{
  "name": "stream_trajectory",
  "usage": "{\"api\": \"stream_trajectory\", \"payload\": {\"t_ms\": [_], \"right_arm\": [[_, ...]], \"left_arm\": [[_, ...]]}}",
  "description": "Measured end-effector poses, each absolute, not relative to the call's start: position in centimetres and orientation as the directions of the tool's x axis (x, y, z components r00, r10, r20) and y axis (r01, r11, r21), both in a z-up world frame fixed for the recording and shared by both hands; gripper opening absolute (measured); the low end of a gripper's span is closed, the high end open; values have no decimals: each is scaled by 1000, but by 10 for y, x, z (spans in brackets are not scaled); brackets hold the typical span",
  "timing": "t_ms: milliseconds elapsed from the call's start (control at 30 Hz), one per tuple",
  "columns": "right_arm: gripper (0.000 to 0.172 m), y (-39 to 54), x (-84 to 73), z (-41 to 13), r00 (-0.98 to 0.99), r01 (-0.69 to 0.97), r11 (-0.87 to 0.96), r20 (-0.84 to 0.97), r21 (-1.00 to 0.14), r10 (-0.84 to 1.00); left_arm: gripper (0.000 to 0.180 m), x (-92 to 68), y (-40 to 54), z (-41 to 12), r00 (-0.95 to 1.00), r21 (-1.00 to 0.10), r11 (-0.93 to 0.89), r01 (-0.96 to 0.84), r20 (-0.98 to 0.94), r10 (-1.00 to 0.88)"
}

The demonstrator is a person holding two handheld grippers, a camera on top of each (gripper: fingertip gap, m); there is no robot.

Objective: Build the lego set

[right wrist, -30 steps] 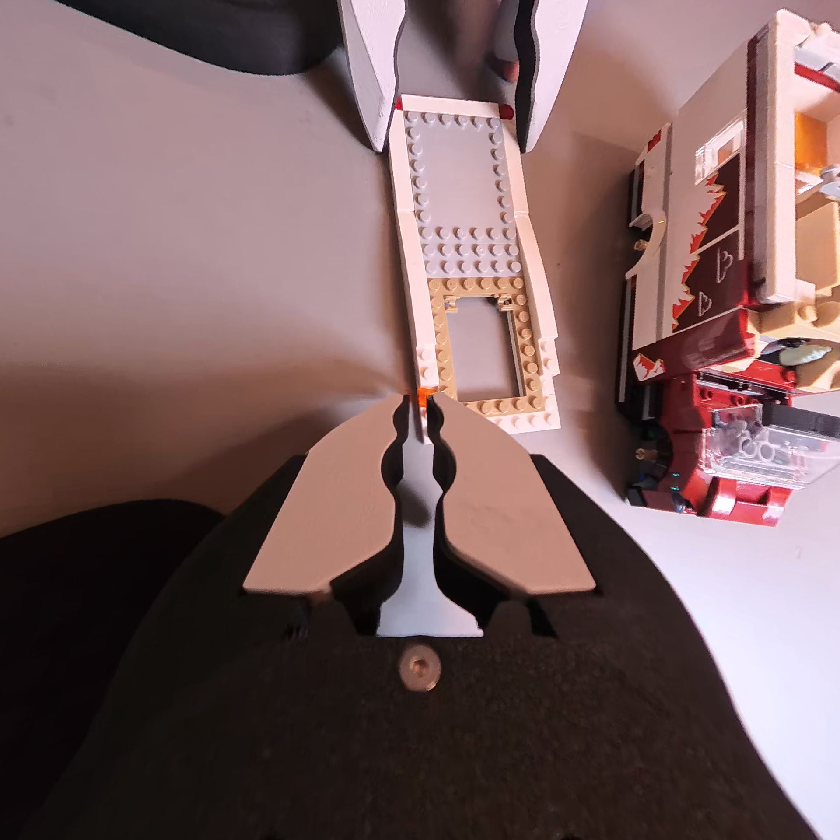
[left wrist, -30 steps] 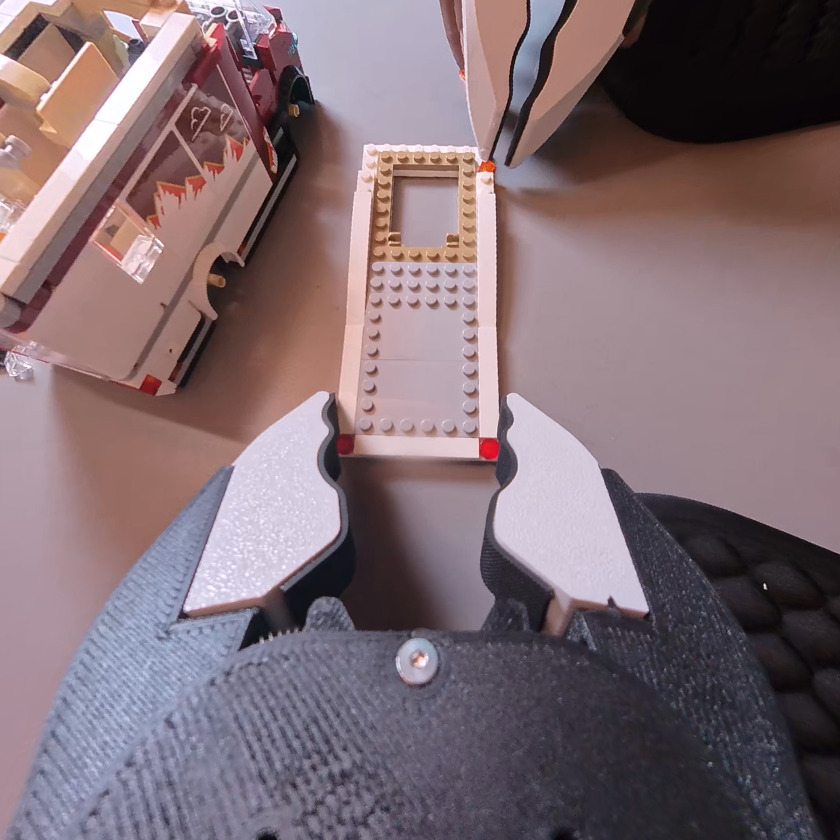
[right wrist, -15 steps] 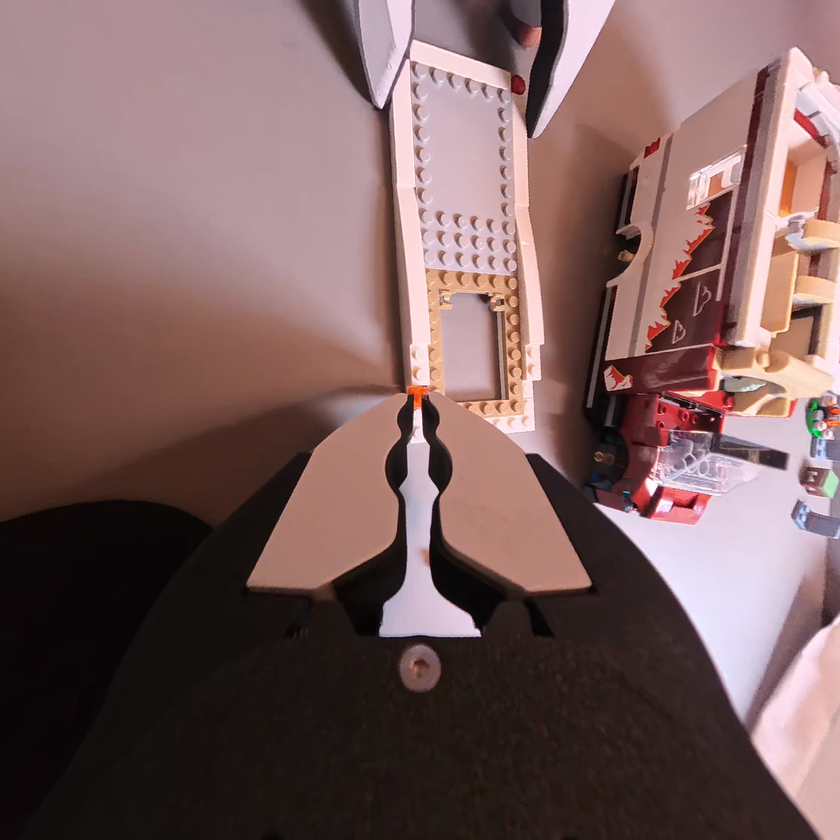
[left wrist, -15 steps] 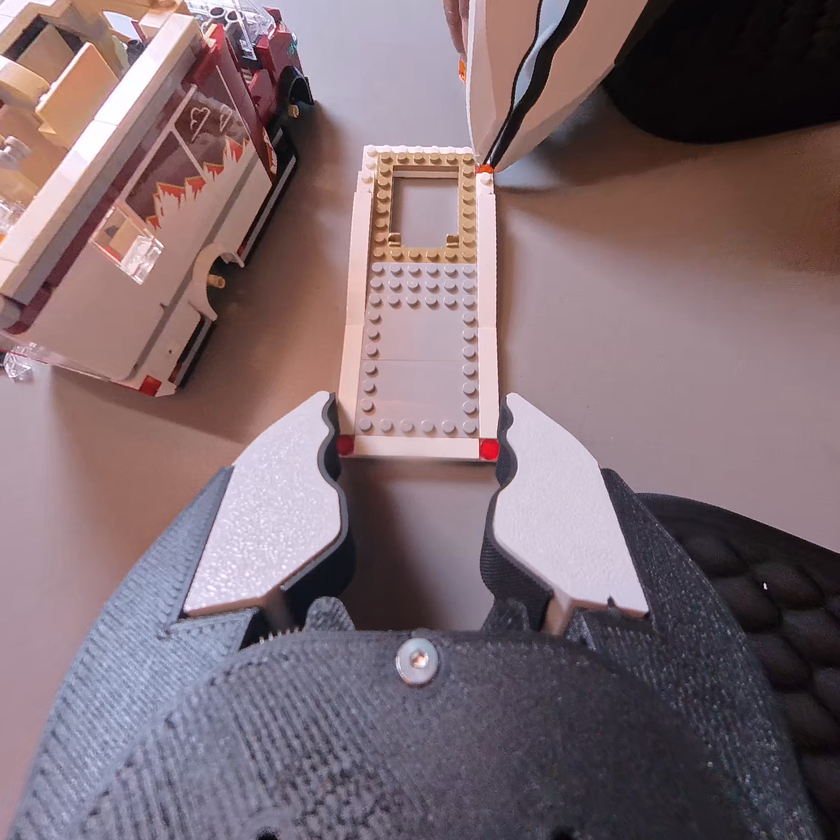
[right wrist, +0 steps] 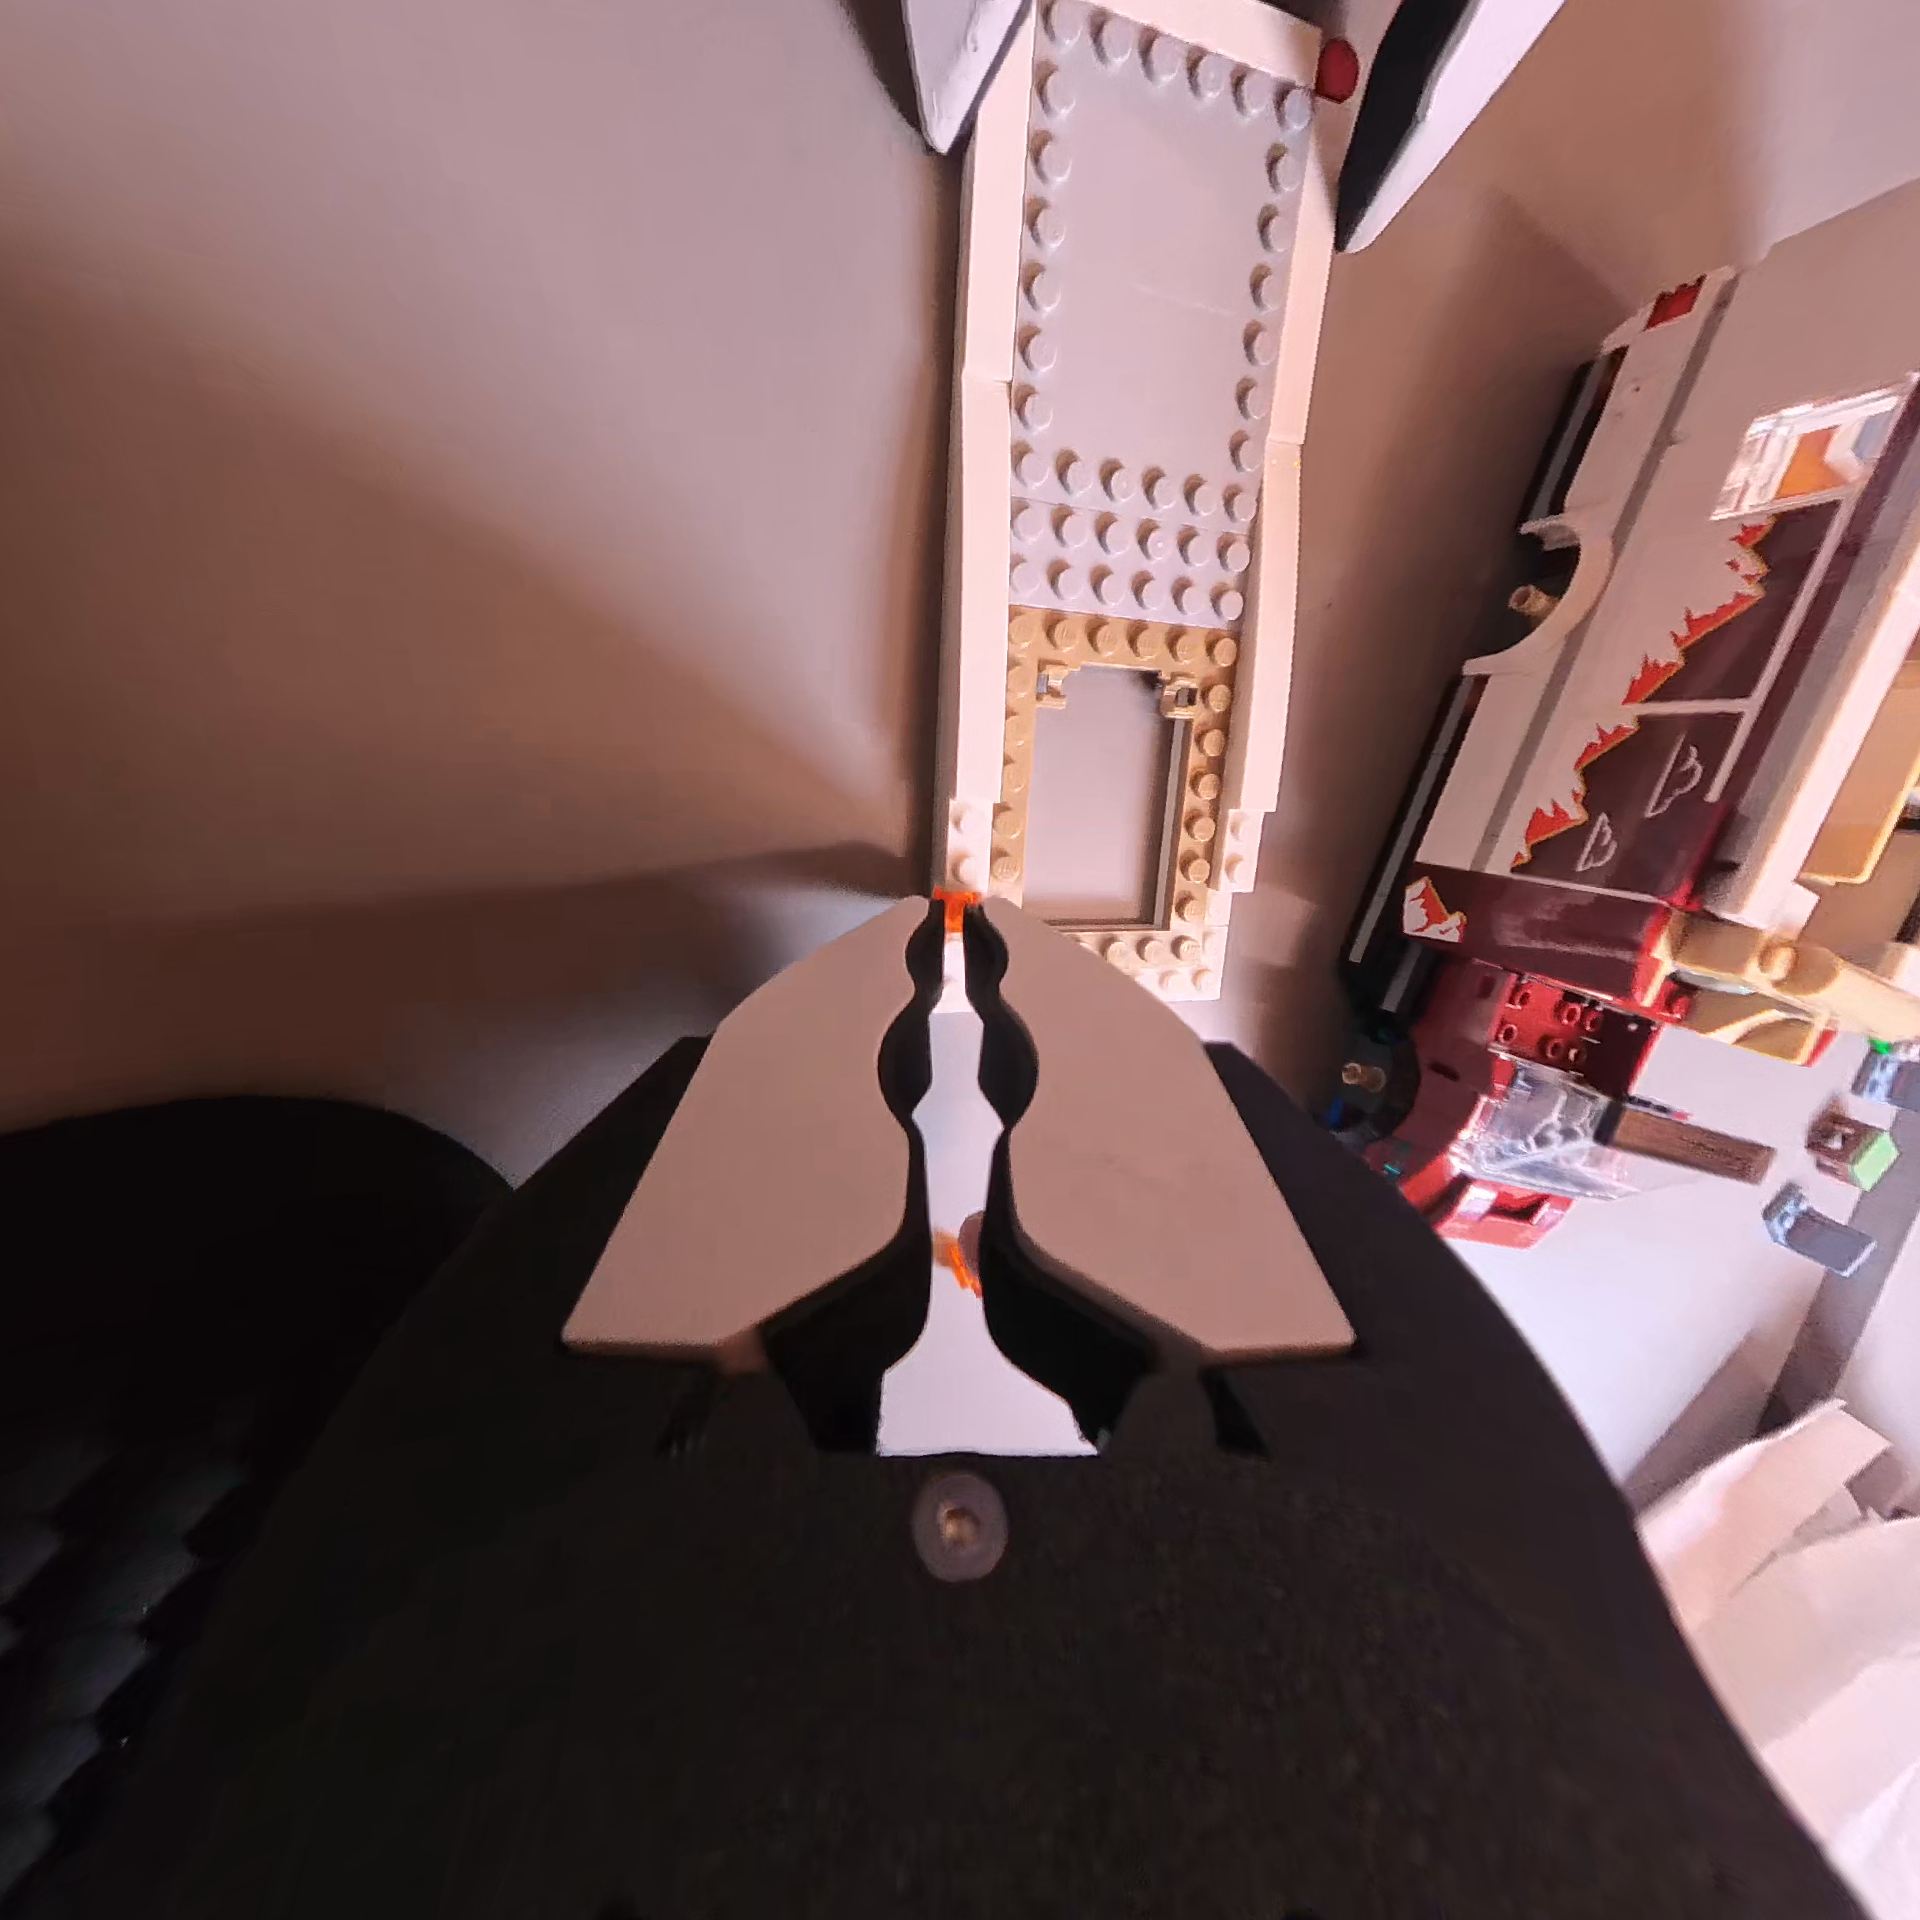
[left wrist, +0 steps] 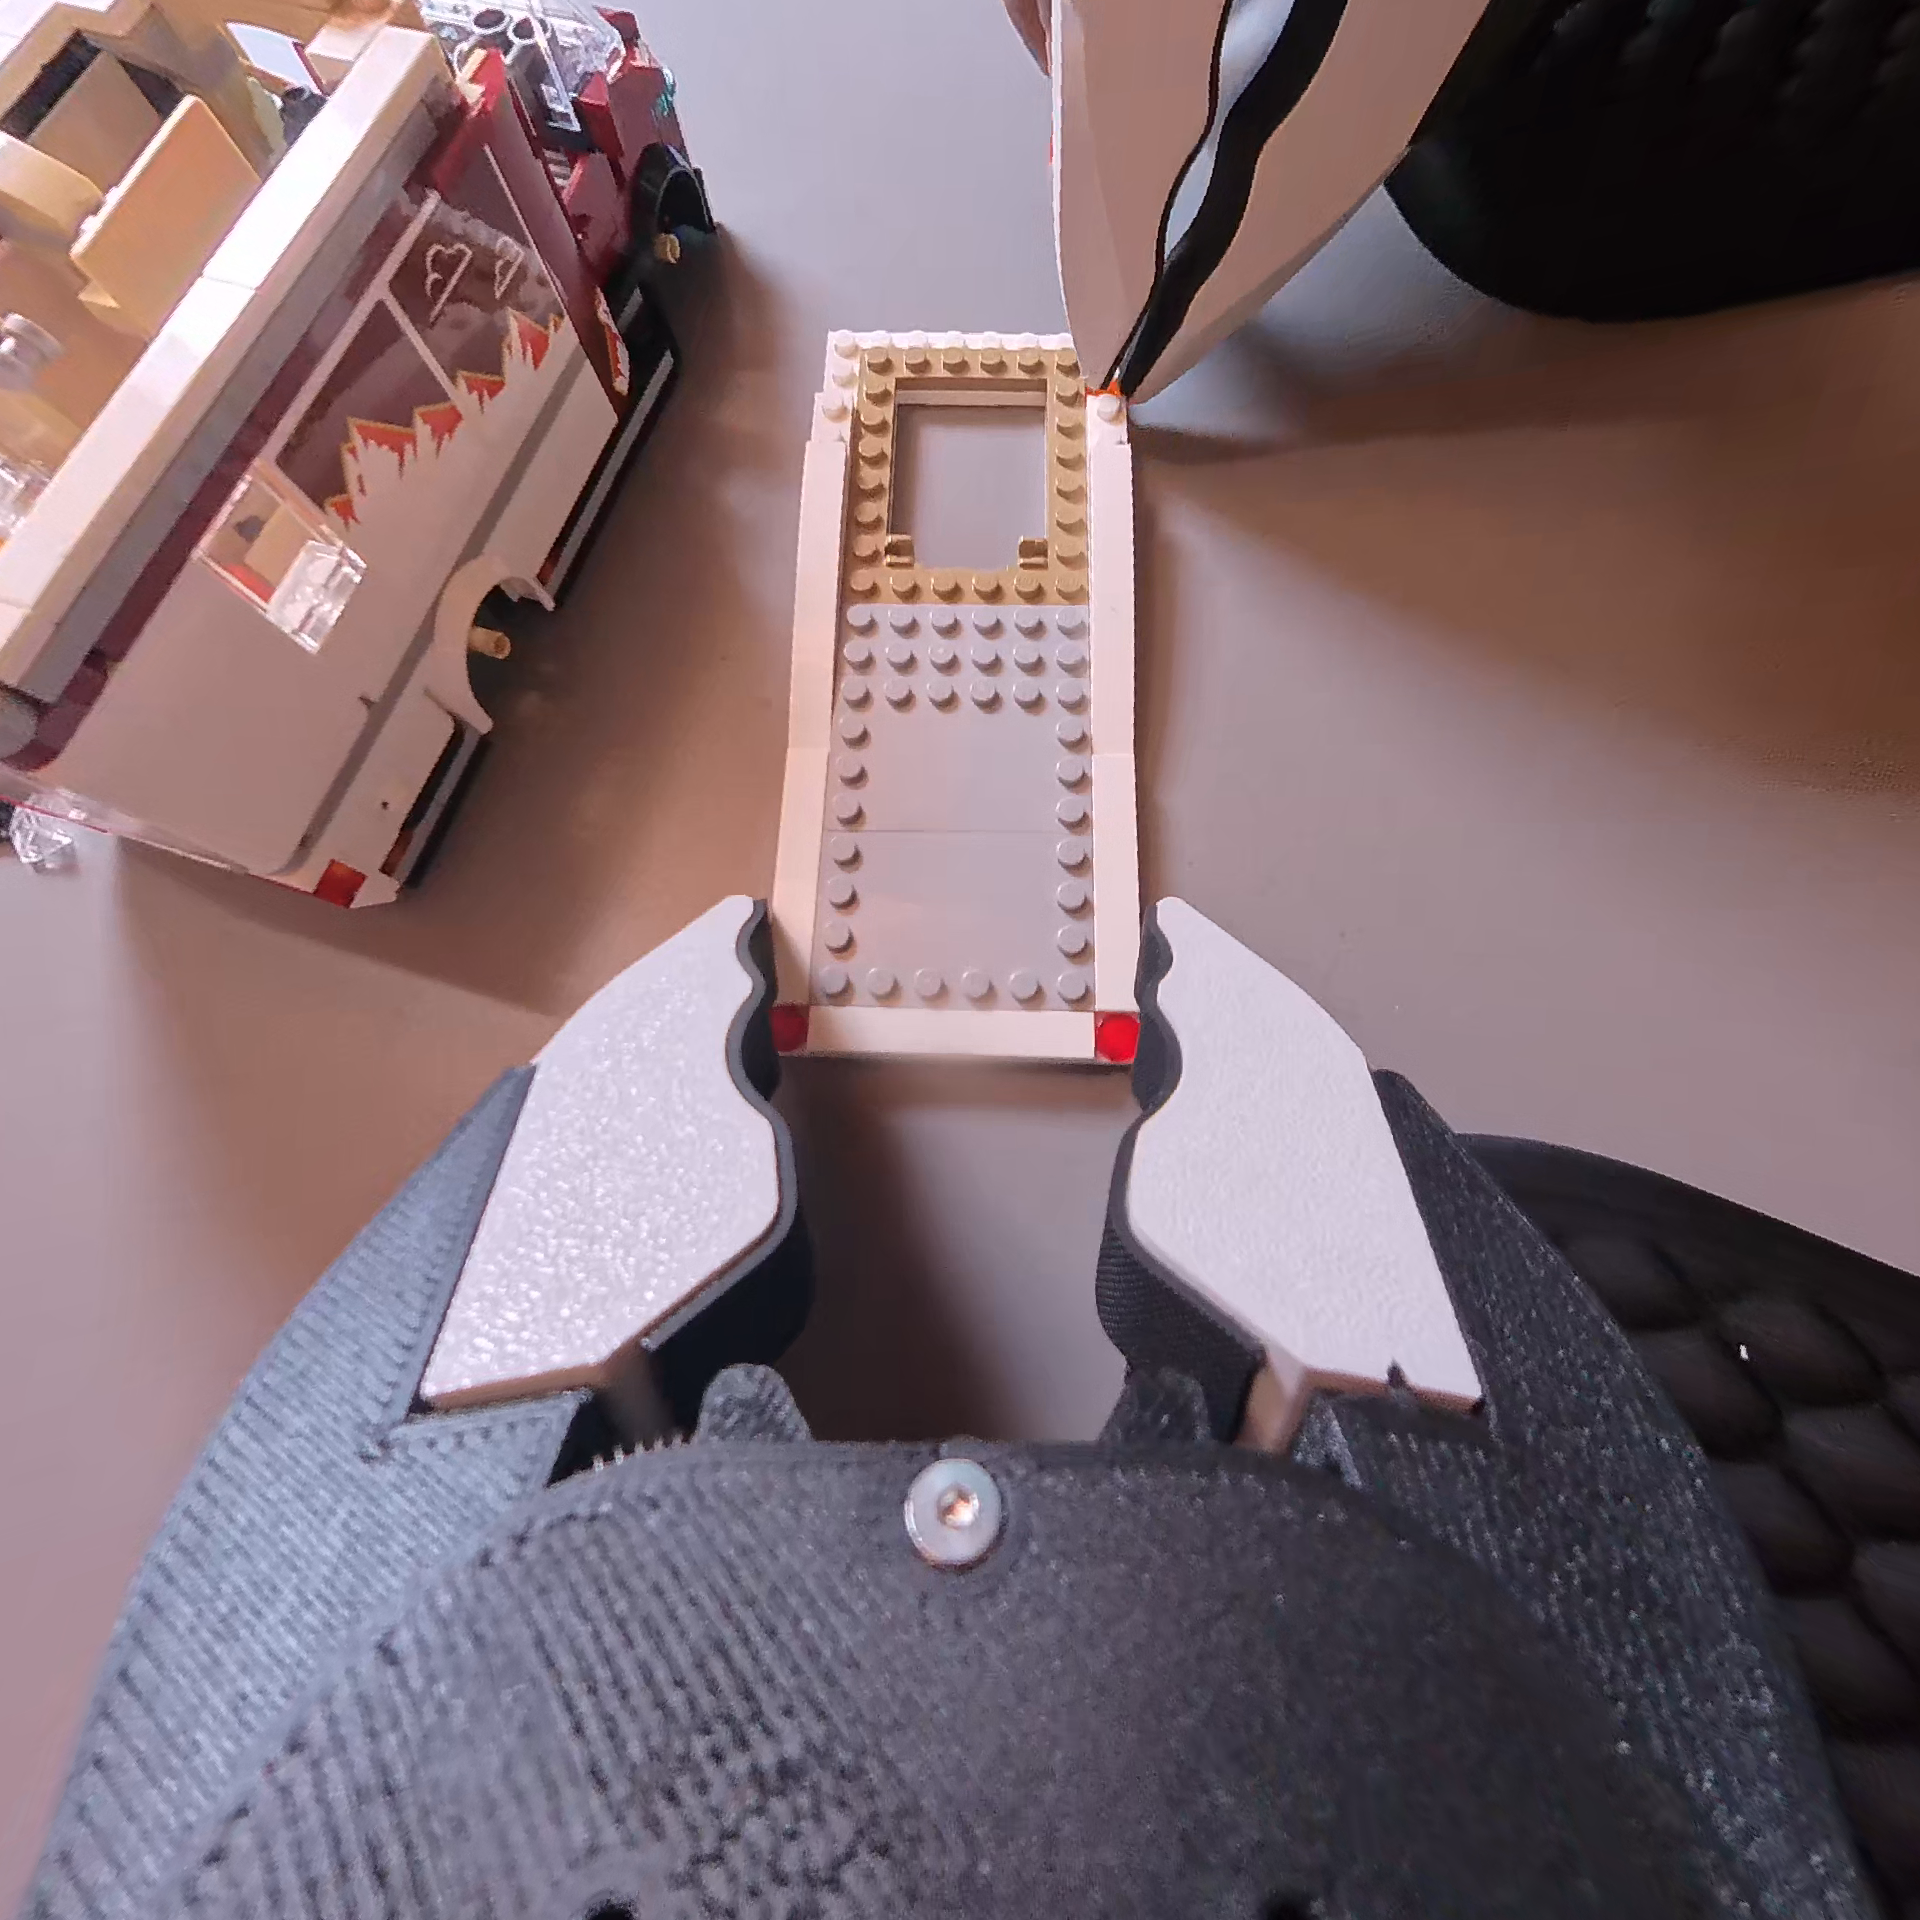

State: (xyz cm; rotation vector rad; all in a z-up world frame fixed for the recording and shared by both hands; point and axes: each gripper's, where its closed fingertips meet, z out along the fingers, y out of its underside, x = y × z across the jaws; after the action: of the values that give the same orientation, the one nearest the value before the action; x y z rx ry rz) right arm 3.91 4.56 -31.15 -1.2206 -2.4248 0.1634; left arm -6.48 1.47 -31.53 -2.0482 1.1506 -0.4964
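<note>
No legible txt, nos. or brand marks anywhere; toy van [left wrist: 312,540] side has drawn decor only.

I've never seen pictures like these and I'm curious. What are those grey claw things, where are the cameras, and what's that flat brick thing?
They are hand-held grippers; a person works each one. Each carries a camera looking along its jaws, so the two pictures face each other.

On the brown table lies a long flat roof panel of white, grey and tan toy bricks. The left gripper clamps its near end, jaws wide, pressing both sides by the red corner studs. The right gripper, jaws nearly shut, pinches a tiny orange brick at the panel's far corner.

Beside them stands a dark red and white toy-brick camper van.
</note>
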Motion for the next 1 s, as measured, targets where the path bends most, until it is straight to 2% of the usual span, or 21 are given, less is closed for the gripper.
{"api": "stream_trajectory", "payload": {"t_ms": [200,267,367,500,767,933,1000], "right_arm": [[4,46,38,-313,-542,747,614,301,-255,785],[3,46,37,-312,-524,735,604,306,-309,795],[11,51,42,-294,-396,734,456,228,-503,889],[19,72,74,-292,-258,772,284,129,-569,958],[17,89,102,-307,-132,802,178,121,-571,984],[15,92,101,-315,-123,796,158,100,-584,987],[7,91,100,-315,-135,791,152,73,-593,988]], "left_arm": [[67,-65,14,-315,525,-747,-338,-572,-18,-851],[68,-65,14,-315,527,-748,-340,-570,-15,-850],[68,-65,14,-315,525,-747,-339,-572,-16,-851],[68,-64,14,-315,520,-748,-334,-573,-17,-854],[68,-64,13,-315,509,-753,-320,-575,-23,-861],[72,-70,14,-310,505,-765,-302,-569,-36,-862],[72,-71,16,-301,513,-791,-298,-535,-24,-858]]}}
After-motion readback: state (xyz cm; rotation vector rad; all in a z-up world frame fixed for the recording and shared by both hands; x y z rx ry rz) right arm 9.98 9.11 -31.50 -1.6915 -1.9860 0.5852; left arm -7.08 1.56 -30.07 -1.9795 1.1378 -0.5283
